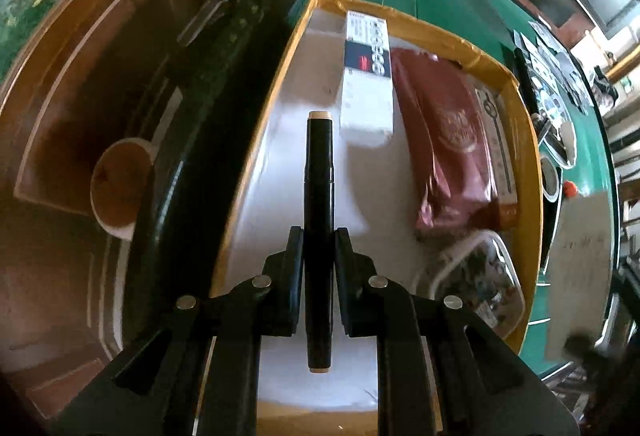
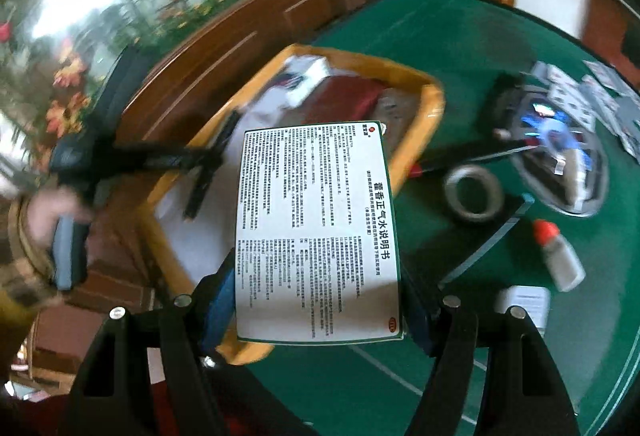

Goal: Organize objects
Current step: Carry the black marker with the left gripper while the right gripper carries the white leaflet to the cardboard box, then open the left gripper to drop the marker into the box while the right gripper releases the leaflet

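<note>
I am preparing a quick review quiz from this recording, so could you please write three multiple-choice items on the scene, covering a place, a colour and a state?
1. Where does the dark red pouch lie?
A. inside the yellow-rimmed box
B. on the green table
C. on the floor

2. What colour is the cap of the small bottle?
A. blue
B. red
C. white

3. What is the left claw doing?
A. hanging open
B. gripping the tape roll
C. shut on the black stick

Answers: 1 A, the pouch rests within the box walls beside the white carton. 2 B, a red cap tops the pale bottle. 3 C, both jaws press the stick's sides above the box.
</note>
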Motion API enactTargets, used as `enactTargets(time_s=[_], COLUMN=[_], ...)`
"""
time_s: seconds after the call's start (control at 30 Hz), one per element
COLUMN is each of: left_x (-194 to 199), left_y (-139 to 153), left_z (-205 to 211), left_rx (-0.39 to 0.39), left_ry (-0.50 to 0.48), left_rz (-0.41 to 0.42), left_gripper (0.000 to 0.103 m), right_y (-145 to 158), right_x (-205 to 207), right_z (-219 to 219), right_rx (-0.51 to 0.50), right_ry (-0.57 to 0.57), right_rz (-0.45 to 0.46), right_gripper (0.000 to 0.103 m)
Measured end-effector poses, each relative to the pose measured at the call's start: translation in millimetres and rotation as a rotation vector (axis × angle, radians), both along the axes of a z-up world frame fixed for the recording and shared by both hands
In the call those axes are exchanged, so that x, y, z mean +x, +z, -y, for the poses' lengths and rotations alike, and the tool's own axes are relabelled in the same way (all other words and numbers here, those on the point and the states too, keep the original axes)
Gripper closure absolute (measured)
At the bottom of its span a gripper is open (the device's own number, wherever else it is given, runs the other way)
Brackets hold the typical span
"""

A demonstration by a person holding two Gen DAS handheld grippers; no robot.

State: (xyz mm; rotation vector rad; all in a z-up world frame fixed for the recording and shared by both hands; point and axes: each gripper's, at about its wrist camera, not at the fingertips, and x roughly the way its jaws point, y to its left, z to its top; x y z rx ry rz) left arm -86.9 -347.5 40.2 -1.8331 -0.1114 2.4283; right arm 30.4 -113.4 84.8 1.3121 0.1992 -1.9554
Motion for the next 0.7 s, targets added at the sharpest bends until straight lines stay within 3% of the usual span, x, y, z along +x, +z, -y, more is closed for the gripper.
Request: enactTargets(time_s=[0.4,0.7], left_x=[-66,-99], left_y=[0,-7], left_z=[1,-6], left_rx=[-0.025,-0.014], left_ry=[-0.1,-0.135], left_rz=[0.009,0.037], left_gripper=[0.089,0.089], right_y=[-12,-35], right_x=[33,28], right_z=[74,122], right_rx=[0.001,0.046], right_ry=[0.103,0.129], right_rz=[0.042,0.096], right_gripper=[0.031,0.031])
